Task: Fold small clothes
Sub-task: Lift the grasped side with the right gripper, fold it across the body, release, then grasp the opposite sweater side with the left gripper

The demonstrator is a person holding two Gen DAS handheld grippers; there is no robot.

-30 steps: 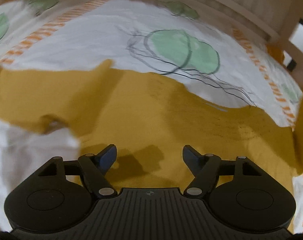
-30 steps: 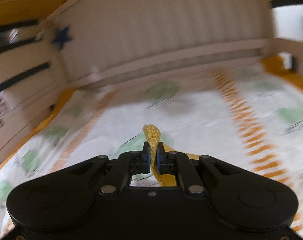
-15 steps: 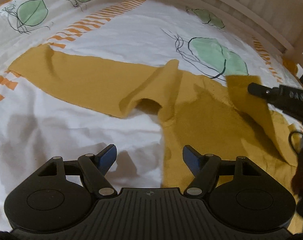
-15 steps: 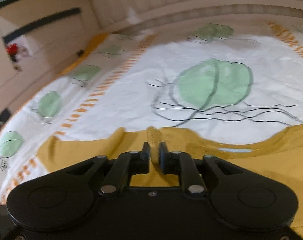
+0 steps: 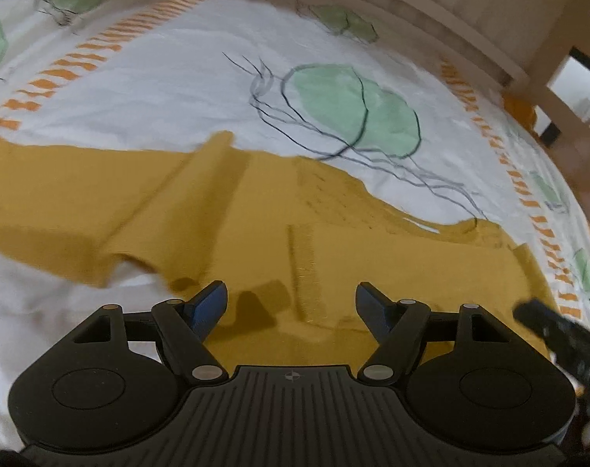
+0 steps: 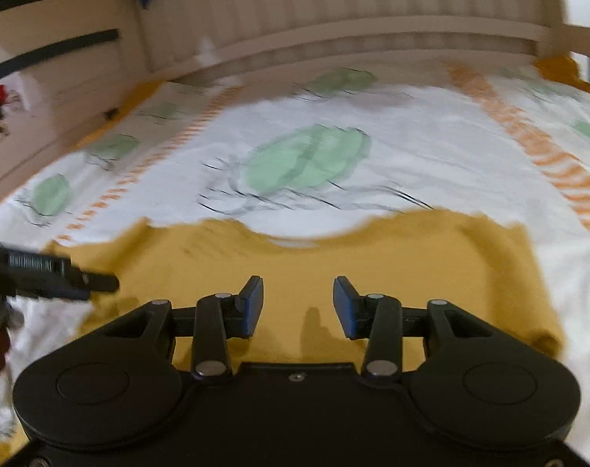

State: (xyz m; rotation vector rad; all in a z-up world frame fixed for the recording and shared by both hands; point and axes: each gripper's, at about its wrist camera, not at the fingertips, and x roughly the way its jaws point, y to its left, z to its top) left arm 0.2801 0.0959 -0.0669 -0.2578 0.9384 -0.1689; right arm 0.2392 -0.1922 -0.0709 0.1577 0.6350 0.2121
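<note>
Clearly we are early in the fold. Our mustard-yellow garment [image 5: 256, 233] lies mostly spread on the white bedsheet [image 5: 178, 89] with its green leaf prints, and it looks like a small long-sleeved top. In the left wrist view one sleeve [image 5: 61, 194] stretches out to the left, and a ridge of cloth [image 5: 201, 179] is rucked up where that sleeve meets the body. In the right wrist view the right side of the garment [image 6: 470, 272] ends in a fairly straight edge with no sleeve sticking out, so we judge that this side has likely been turned in, though motion blur keeps us from being sure.

Our left gripper [image 5: 291, 303] hangs low over the body of the top with its jaws spread wide and nothing between them. Our right gripper [image 6: 298, 307] is likewise parted and empty above the cloth, holding nothing. Each tool shows at the edge of the other's view.

What is left, as we read it: bring the left sleeve in over the body, flatten the ridge, then fold the body itself. The wooden bed frame [image 6: 373, 35] runs along the far side of the sheet.
</note>
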